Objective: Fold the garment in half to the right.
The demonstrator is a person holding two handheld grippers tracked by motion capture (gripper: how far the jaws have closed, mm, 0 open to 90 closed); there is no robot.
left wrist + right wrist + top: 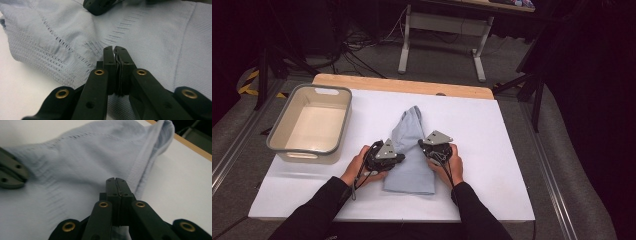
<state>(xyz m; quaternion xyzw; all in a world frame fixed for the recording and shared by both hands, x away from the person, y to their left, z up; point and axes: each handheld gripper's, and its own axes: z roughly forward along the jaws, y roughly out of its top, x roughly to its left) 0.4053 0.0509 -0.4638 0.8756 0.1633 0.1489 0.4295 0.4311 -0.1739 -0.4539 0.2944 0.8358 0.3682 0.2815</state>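
High view: light-blue knit garment (411,150) lies folded mid-table toward the near edge, beside the empty bin (310,124) at the left edge. Left gripper (398,158) and right gripper (424,145) both clenched on its side edges, likely for another fold.

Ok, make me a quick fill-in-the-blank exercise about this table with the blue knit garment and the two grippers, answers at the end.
1. The folded knit garment is light ____ in colour.
2. The grey-rimmed tub stands on the table's ____ side in the high view.
3. The left gripper and the right gripper both have their jaws ____.
4. The garment lies on a ____ table top.

Missing words: blue; left; shut; white
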